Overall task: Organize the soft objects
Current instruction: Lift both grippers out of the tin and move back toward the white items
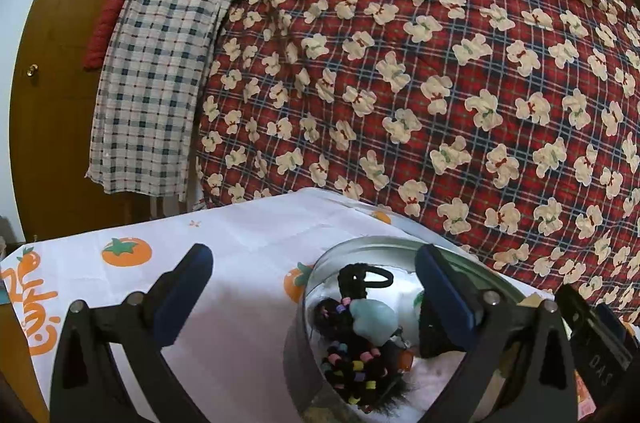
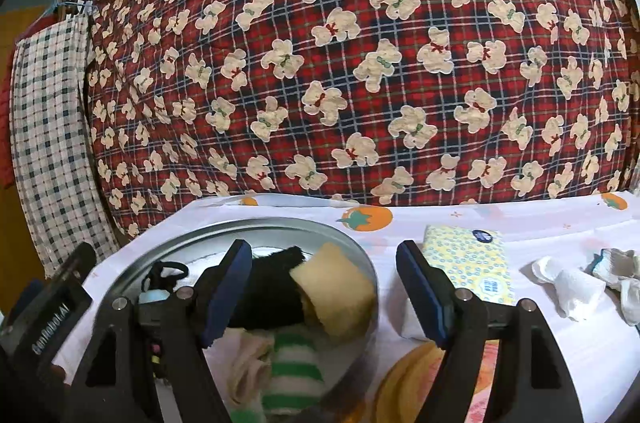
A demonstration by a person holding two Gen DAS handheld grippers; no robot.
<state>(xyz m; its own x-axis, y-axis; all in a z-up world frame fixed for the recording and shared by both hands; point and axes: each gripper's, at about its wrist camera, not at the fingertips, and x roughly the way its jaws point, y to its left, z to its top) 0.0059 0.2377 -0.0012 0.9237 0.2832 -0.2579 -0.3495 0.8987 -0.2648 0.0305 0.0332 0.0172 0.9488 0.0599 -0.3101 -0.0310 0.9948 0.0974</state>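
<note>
Right wrist view: the right gripper [image 2: 324, 287] hangs with fingers spread and nothing between them, straddling the right-hand rim of the round metal tin [image 2: 276, 223], which is already stuffed with socks and hair ties. Just right of the tin lies the yellow tissue pack [image 2: 472, 263] (my guess for the next pickup), its long axis running away from the camera and nearer this hand. Over on the tin's left side, the left gripper [image 1: 316, 287] also gapes empty.

Round metal tin [image 2: 352, 243] — heaped with socks [image 2: 292, 367]; hair ties [image 1: 352, 367] inside.
</note>
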